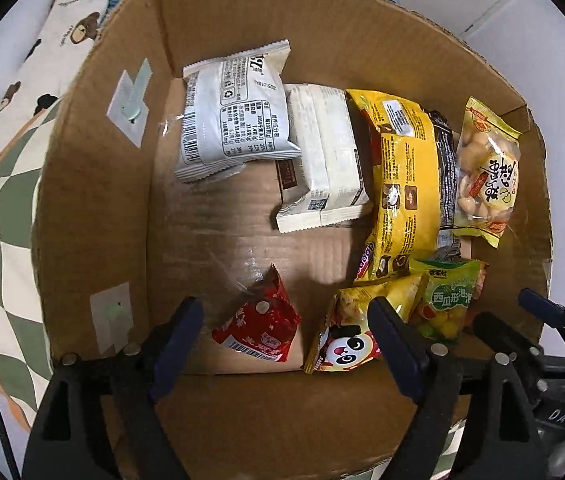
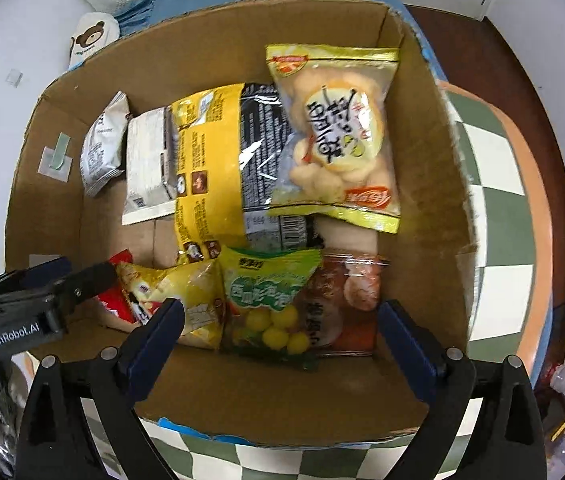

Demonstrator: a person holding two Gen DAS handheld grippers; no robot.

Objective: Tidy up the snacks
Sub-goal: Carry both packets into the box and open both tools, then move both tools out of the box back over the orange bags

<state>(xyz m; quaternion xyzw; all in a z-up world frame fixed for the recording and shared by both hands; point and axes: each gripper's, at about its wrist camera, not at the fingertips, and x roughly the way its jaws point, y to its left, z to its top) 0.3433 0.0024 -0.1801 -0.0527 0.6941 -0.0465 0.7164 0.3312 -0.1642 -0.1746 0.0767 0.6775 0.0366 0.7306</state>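
Note:
A cardboard box [image 1: 94, 184] holds several snack packets. In the left wrist view my left gripper [image 1: 285, 312] stands open, pointing down into the box. A small red packet [image 1: 256, 328] lies loose on the floor between its fingers, touching neither pad. A yellow panda packet [image 1: 342, 340] lies by the right finger. In the right wrist view my right gripper [image 2: 280, 312] is open above a green candy packet [image 2: 270, 304] and a brown-red packet [image 2: 346, 300], gripping neither. A large yellow bag [image 2: 210, 168] and a puffed-snack bag [image 2: 338, 140] lie further in.
Two white packets [image 1: 238, 116] lean at the box's far left wall. A black bag [image 2: 262, 152] lies under the puffed-snack bag. The box stands on a green-and-white checked cloth [image 2: 494, 200]. A bear-print fabric [image 1: 66, 28] lies outside the box.

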